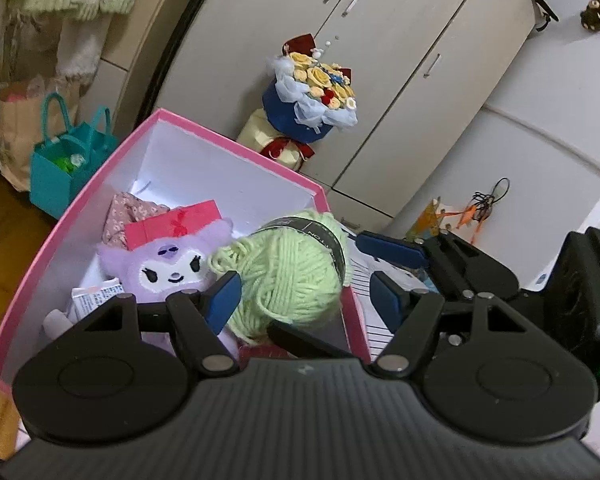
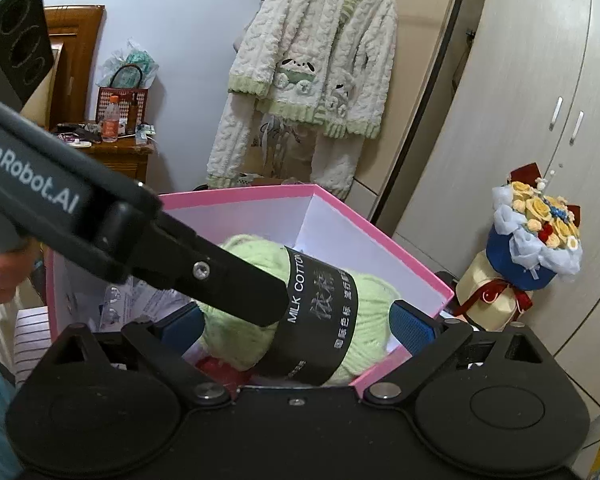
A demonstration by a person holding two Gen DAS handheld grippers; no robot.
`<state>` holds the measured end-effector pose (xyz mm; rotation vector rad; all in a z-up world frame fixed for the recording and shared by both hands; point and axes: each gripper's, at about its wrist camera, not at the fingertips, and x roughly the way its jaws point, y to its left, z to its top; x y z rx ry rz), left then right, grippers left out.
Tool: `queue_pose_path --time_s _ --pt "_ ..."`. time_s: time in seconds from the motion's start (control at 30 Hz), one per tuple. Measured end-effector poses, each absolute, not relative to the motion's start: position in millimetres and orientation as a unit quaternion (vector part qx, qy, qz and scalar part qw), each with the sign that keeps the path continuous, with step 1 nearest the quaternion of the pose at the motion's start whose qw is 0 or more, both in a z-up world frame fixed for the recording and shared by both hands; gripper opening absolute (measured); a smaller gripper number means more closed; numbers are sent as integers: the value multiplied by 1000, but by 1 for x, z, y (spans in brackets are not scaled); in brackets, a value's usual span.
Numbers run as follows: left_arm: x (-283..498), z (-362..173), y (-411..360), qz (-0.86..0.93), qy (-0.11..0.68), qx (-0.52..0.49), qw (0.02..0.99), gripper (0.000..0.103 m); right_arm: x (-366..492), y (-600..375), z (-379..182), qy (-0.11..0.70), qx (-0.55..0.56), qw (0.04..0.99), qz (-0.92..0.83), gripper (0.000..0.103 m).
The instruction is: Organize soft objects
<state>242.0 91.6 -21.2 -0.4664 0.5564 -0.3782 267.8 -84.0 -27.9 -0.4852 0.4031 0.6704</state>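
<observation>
A light green yarn ball (image 1: 288, 272) with a black label sits inside the pink box (image 1: 236, 148), against its right wall. My left gripper (image 1: 306, 292) is open, with the yarn between its blue pads (image 1: 222, 298), not squeezed. My right gripper (image 2: 296, 330) is open too, its pads on either side of the yarn (image 2: 364, 300); it also shows in the left wrist view (image 1: 384, 268). The left gripper's finger (image 2: 220, 280) crosses in front of the yarn. A purple plush toy (image 1: 160, 268) with a red box on its head lies in the box beside the yarn.
The box also holds floral fabric (image 1: 128, 212) and a small packet (image 1: 96, 296). A flower bouquet (image 1: 312, 92) stands behind the box before a grey wardrobe (image 1: 380, 60). A teal bag (image 1: 68, 168) sits on the floor to the left. A fluffy pyjama set (image 2: 312, 72) hangs on the wall.
</observation>
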Motion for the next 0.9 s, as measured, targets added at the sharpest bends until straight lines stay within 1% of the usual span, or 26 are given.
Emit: queue_pose_path --time_s 0.27,0.57,0.8,0.9 --pt "213 -12 77 -189 268 -201 923 70 229 -113 -26 194 -160 913 321 100" --pt "162 3 55 -177 256 -161 936 71 178 -143 -20 190 -104 927 305 100" --pt "125 19 41 -175 236 -129 947 72 143 -163 -12 194 -99 941 260 100" --pt "107 26 36 -179 213 -114 954 73 124 -172 -8 187 -95 946 245 100"
